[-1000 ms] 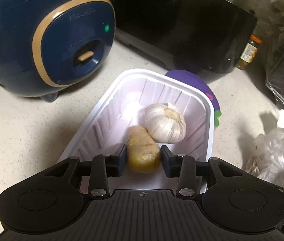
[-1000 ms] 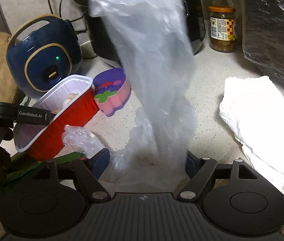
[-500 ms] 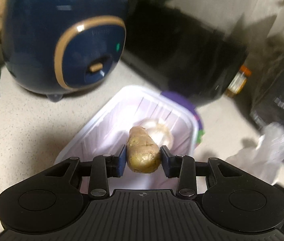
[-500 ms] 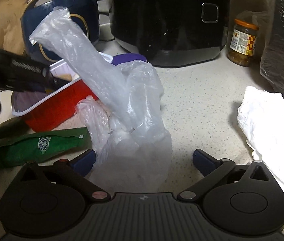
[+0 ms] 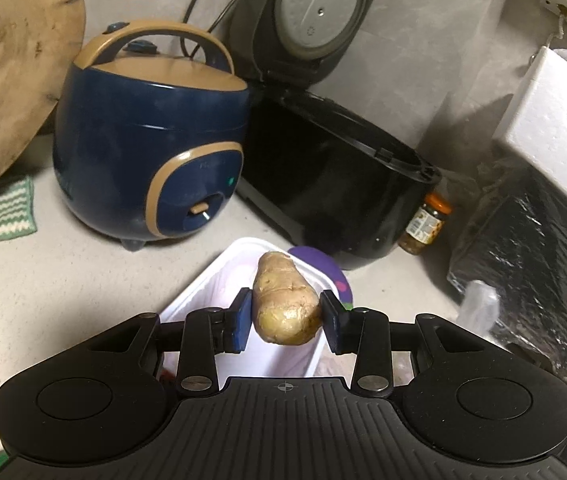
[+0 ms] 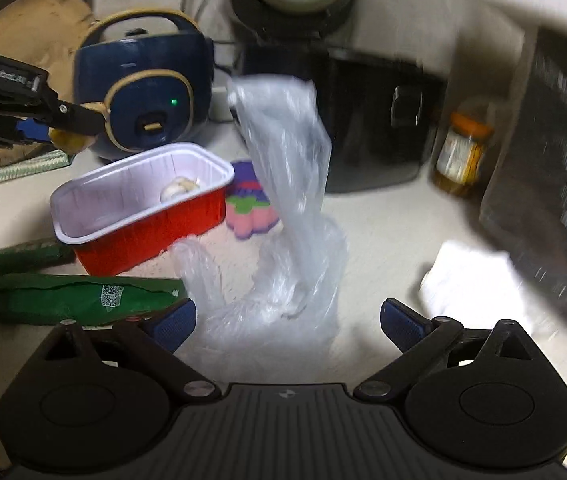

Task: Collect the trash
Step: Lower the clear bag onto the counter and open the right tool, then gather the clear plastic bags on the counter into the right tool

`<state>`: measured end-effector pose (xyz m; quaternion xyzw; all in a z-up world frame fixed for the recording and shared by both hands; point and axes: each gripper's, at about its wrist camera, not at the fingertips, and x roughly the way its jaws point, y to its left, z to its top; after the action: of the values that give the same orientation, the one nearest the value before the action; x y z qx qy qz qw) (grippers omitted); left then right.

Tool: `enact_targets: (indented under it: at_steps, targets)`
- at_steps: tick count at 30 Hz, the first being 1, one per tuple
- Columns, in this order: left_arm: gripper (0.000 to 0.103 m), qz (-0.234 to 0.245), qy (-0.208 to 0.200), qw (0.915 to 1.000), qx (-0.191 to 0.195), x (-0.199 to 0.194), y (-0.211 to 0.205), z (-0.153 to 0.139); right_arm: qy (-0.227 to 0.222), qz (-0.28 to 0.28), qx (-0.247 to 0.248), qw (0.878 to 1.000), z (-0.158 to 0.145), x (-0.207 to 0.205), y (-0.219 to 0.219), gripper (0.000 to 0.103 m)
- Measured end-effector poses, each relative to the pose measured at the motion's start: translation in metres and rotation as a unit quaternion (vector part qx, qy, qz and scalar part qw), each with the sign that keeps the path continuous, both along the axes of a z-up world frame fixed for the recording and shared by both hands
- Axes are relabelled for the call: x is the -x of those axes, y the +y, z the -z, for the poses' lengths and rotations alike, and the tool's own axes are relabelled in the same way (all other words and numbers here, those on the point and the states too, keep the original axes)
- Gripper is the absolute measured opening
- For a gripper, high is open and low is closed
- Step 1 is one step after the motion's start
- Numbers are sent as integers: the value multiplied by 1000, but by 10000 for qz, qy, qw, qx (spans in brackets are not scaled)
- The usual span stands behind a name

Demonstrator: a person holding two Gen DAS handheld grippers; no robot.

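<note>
My left gripper (image 5: pixel 286 316) is shut on a brownish piece of ginger (image 5: pixel 283 304) and holds it up above the red tray with a white inside (image 5: pixel 207 296). In the right wrist view the left gripper (image 6: pixel 57 130) hangs with the ginger (image 6: pixel 68 140) up and left of the tray (image 6: pixel 147 220), where a garlic bulb (image 6: pixel 179 190) lies. My right gripper (image 6: pixel 287 320) is open. A clear plastic bag (image 6: pixel 287 248) stands crumpled between its fingers, partly upright.
A blue rice cooker (image 5: pixel 151 152) and a black cooker (image 5: pixel 331 184) stand behind the tray. A purple-pink sponge (image 6: pixel 249 210), a green packet (image 6: pixel 63 298), a jar (image 6: pixel 461 152), a white crumpled bag (image 6: pixel 479 280) and a wooden board (image 5: pixel 7 64) lie around.
My left gripper lifted the ginger out of the tray and rose well above it. My right gripper let go of the plastic bag, opened wider and pulled back.
</note>
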<state>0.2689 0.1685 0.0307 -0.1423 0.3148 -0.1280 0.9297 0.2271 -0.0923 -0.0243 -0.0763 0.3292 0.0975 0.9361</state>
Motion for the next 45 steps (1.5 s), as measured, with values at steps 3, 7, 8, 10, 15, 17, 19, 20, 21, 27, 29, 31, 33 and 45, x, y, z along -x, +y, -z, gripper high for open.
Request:
enact_targets:
  at_steps: [3,7,8,10,15,17,19,20,21,27,29,31,33,45]
  targets:
    - [41,51,-21,10000,74,5,-1,-2,-413,217,-51,9989,-16,2,-3,99]
    - [41,180,-22,9997,167,14,-5,-3,-344,1232,-270,9914,-15,-23,-27,96]
    - [41,255,2,9995,172,16,-7,-1,-193,1422,-223,9894,-9,-30,-33,94]
    - [41,392,64,9991,147,18,-13,3,210,1701,-126,9851,6,-46,-46,91]
    - [41,477,318,9984,33,18,-23,16,644,1638,153,9843,28,-50,-50,91]
    - [41,460,323,9984,57,18,-23,16,587,1417,207,9879,22,-47,-52,91]
    - [41,427,278,9987,99,19,-21,15,195,1340,23,9908,4,-30,-61,91]
    - [41,399,273,9988,107,19,-19,14,-38,1320,-100,9912,-10,-21,-67,91]
    - [41,358,292,9989,95,19,-18,15,-196,1302,-196,9911,-19,-16,-71,91]
    - [41,248,419,9988,22,19,-18,18,-336,800,-784,9931,-45,3,-79,91]
    - [41,275,449,9986,-6,19,-20,19,-237,514,-722,9958,-39,6,-66,91]
    - [41,297,476,9984,-28,19,-22,20,-265,191,-451,9984,-30,8,-46,91]
    - [41,319,513,9982,-42,20,-24,21,-369,-150,-76,9992,-24,7,-25,91]
    - [41,616,514,9962,-351,37,-44,22,537,-72,-377,9978,38,-54,-21,93]
